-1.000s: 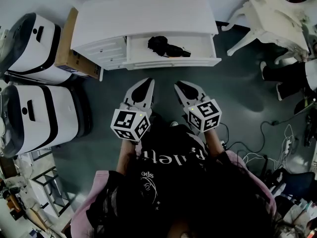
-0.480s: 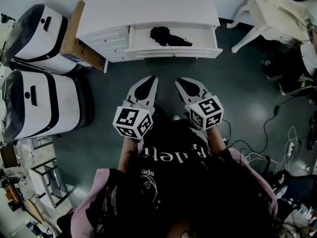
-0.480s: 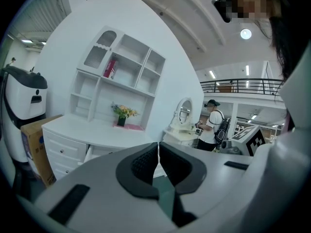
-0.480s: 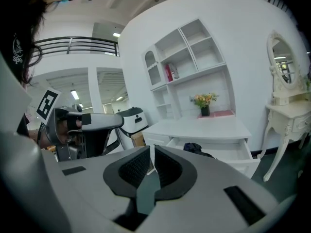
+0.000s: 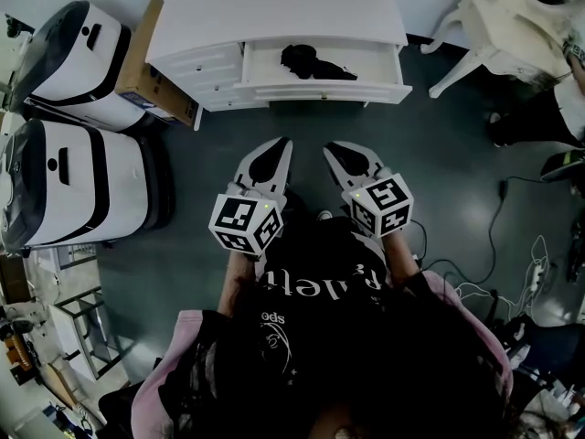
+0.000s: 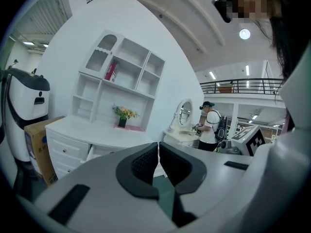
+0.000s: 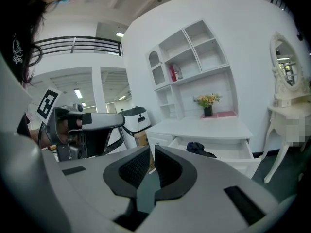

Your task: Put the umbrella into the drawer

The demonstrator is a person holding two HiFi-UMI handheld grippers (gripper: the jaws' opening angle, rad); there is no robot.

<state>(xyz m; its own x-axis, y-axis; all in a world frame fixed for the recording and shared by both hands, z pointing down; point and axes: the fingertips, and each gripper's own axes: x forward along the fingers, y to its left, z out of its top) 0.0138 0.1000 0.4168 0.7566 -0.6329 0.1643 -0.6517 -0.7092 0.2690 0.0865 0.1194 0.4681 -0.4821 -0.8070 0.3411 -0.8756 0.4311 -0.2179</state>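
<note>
Left to right in the head view: the left gripper [image 5: 281,144] is pinched together with nothing between the pads, and its own view shows the same, just pad against pad. The right gripper [image 5: 332,147] sits just beside it, also closed on nothing. Both hover over the dark floor [image 5: 439,181], noses aimed at the white desk [image 5: 274,12].

The bit that matters: the umbrella [image 5: 313,62] is already lying inside the open drawer [image 5: 320,91], straight ahead of both grippers and well apart from them, with a stretch of bare floor in between. It's a black, bunched-up bundle with its long axis running side to side along the drawer. The fat end is toward the left and the thinner end points right, so it lies across the line the grippers point along, not in line with it.

Nearer hand? Pretty much a tie. The umbrella sits roughly between the two noses, maybe a hair more in line with the right one, whose view catches it just right of its jaws.

My guess is the drawer front is the next thing to deal with.
</note>
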